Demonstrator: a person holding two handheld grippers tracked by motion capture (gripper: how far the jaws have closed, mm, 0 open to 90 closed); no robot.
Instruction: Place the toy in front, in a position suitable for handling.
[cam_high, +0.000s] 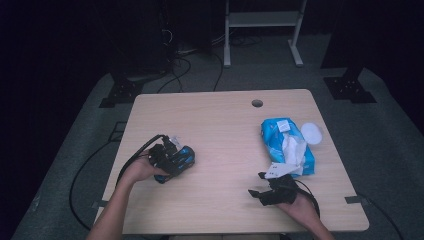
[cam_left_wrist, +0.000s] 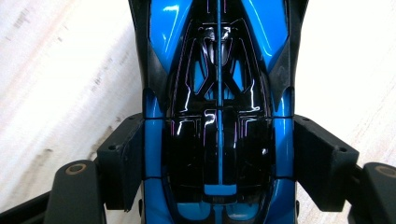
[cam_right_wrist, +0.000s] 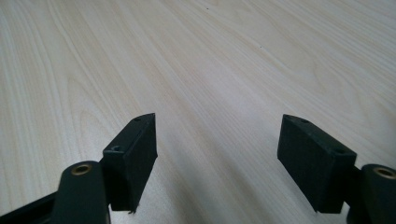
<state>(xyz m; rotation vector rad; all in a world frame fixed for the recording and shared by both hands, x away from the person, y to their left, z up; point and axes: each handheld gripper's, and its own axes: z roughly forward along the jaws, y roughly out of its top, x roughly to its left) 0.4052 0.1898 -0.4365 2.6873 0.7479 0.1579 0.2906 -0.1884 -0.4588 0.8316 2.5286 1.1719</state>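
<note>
the blue and black toy car (cam_left_wrist: 217, 112) sits between the pads of our left gripper (cam_left_wrist: 217, 161), which clamp its flanks just above the tabletop (cam_left_wrist: 56, 70). our right gripper (cam_right_wrist: 217, 158) rests wide open and empty on bare wood, the blue tissue pack (cam_high: 287, 145) just ahead of it. the car's glossy shell looks slick, so we judge a tilt could slide it free.
</note>
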